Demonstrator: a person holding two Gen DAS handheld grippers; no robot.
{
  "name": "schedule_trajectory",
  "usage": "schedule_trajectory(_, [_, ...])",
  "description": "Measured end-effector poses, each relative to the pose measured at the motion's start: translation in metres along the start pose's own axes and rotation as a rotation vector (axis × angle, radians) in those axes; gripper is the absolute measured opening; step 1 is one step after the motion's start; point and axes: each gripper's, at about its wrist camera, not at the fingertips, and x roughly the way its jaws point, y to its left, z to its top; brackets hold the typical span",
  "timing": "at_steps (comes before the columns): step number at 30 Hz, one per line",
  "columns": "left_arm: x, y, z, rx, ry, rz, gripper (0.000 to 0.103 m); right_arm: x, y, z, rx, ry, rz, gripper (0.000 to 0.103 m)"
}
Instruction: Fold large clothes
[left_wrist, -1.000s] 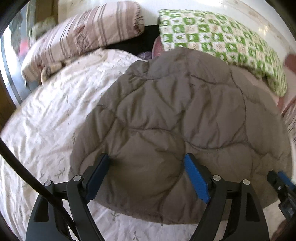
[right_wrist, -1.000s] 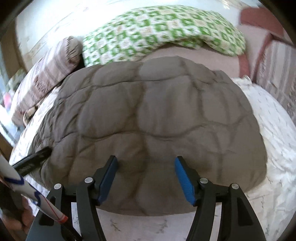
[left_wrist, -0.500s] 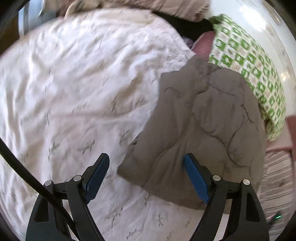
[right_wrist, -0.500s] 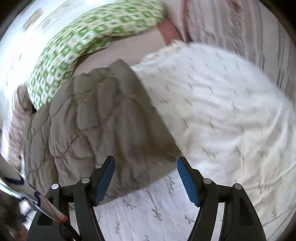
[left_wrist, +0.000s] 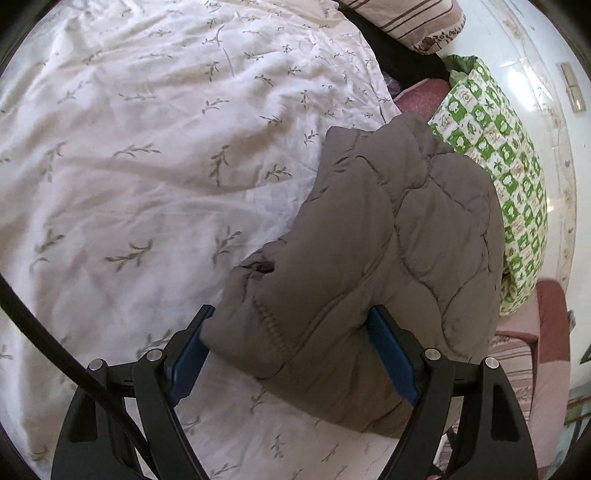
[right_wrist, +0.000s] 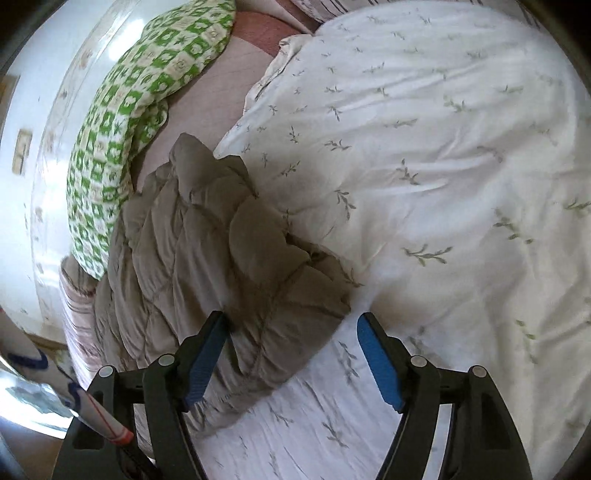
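While earlier centred, quilted jacket (left_wrist: 388, 258) now lies sideways.

A second ago the brown quilted jacket (left_wrist: 399, 258) filled both views, lying flat and wide ahead of each tool. Now it sits only toward 3 o'clock in the left wrist view and toward 9 o'clock in the right wrist view, and much more of the white leaf-print bedcover (left_wrist: 155, 166) shows. Both views have rolled, so the green checked pillow (left_wrist: 495, 177) went from 12 o'clock to the side. The left tool (left_wrist: 291, 350) now has the jacket's near corner between its pads, perhaps touching. The right tool (right_wrist: 291, 358) is opening, with the jacket's other corner (right_wrist: 280, 317) between its jaws.
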Motion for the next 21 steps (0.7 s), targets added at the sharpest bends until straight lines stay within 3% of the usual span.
schedule_trajectory(3, [0.005,0.000,0.003,-0.016,-0.006,-0.010,0.084,0.011,-0.002,0.004,0.033,0.011,0.060,0.074])
schedule_trajectory(4, [0.007,0.000,0.005,-0.013,-0.008,-0.009,0.084,0.014,-0.001,0.005,0.037,0.012,0.068,0.060])
schedule_trajectory(5, [0.007,-0.003,0.006,0.002,-0.014,-0.006,0.081,0.014,0.002,0.006,0.029,0.000,0.059,0.056])
schedule_trajectory(7, [0.006,-0.011,0.006,0.066,-0.037,0.017,0.068,0.012,0.013,0.006,-0.015,-0.014,0.038,0.038])
schedule_trajectory(9, [0.001,-0.025,0.003,0.147,-0.072,0.052,0.050,0.004,0.032,0.001,-0.113,-0.058,-0.010,0.031])
schedule_trajectory(12, [-0.010,-0.042,-0.003,0.218,-0.134,0.091,0.037,-0.010,0.060,-0.009,-0.244,-0.137,-0.059,0.026])
schedule_trajectory(16, [-0.029,-0.057,-0.012,0.279,-0.208,0.118,0.035,-0.031,0.085,-0.018,-0.335,-0.189,-0.048,0.024])
schedule_trajectory(21, [-0.068,-0.060,-0.032,0.309,-0.253,0.120,0.035,-0.073,0.092,-0.029,-0.352,-0.190,0.006,0.024])
